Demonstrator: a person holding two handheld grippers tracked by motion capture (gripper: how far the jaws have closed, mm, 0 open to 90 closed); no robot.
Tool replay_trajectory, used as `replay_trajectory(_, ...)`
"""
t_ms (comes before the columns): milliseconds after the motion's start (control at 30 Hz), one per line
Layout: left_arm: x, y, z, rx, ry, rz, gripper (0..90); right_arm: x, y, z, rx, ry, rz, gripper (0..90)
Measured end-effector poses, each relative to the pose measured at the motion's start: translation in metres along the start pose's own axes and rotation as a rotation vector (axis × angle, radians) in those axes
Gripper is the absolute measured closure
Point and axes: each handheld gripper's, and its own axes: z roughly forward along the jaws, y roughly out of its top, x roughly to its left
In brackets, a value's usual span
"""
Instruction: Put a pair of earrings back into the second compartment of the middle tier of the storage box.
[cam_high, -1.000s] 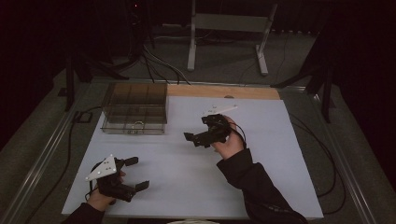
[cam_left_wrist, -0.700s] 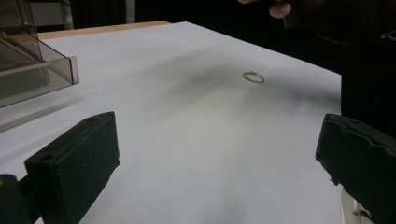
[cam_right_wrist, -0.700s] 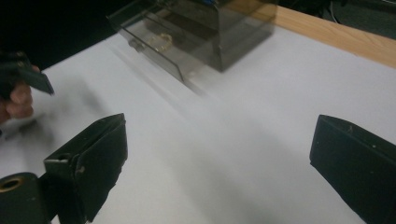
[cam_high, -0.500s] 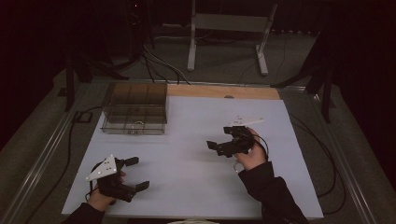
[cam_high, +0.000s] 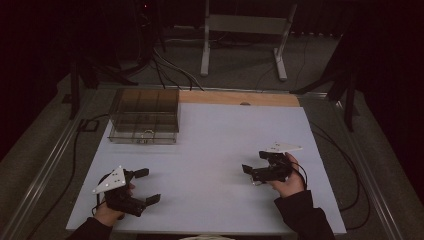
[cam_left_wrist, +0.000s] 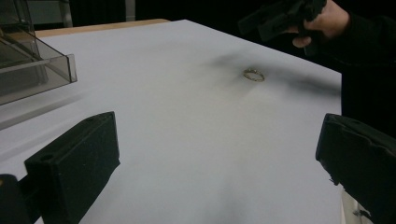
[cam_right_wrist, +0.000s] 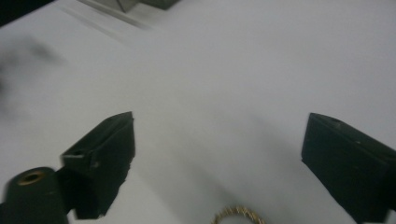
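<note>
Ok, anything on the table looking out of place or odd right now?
One thing: a small gold ring lies loose on the white table, away from the clear compartment box, just below the open right tool. Nothing looks spilled or damaged.

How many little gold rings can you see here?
2: one ring lies on the white table beneath the right gripper; another seems inside the clear box. Others may be hidden.

Left gripper (cam_high: 145, 186): black body, blocky black jaws, grey three-cornered plate on top.
Right gripper (cam_high: 252, 174): black, same plate, thin black cable trailing.
Sleeves (cam_high: 305, 217): dark, long, reaching the wrists.
</note>
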Motion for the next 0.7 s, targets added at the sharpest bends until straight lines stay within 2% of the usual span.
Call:
replay_trajectory(33, 0.0, 0.0, 0.0, 0.0, 0.0, 0.0, 0.5, -0.001, -0.004, -0.002, 0.002, -0.018, 0.005, 17.0)
replay_trajectory(167, 0.0, 0.0, 0.0, 0.0, 0.001, -0.001, 0.5, -0.005, -0.015, -0.006, 0.011, -0.034, 0.028, 23.6)
replay_trajectory(267, 0.0, 0.0, 0.0, 0.0, 0.0, -0.001, 0.5, -0.007, -0.022, -0.007, 0.042, -0.048, 0.022, 28.7)
replay_trajectory(300, 0.0, 0.0, 0.0, 0.0, 0.0, -0.001, 0.5, -0.009, -0.025, -0.008, 0.061, -0.047, 0.034, 37.2)
replay_trajectory(367, 0.0, 0.0, 0.0, 0.0, 0.0, -0.002, 0.5, -0.012, -0.03, -0.007, 0.093, -0.057, 0.045, 42.3)
replay_trajectory(433, 0.001, 0.0, 0.0, 0.0, 0.001, -0.002, 0.5, -0.014, -0.034, -0.005, 0.117, -0.069, 0.046, 51.0)
replay_trajectory(600, 0.001, 0.0, 0.0, 0.001, 0.0, -0.002, 0.5, -0.018, -0.038, -0.001, 0.154, -0.089, 0.036, 58.8)
replay_trajectory(700, 0.001, 0.0, 0.0, 0.001, 0.0, -0.002, 0.5, -0.018, -0.04, 0.004, 0.192, -0.111, 0.01, 63.6)
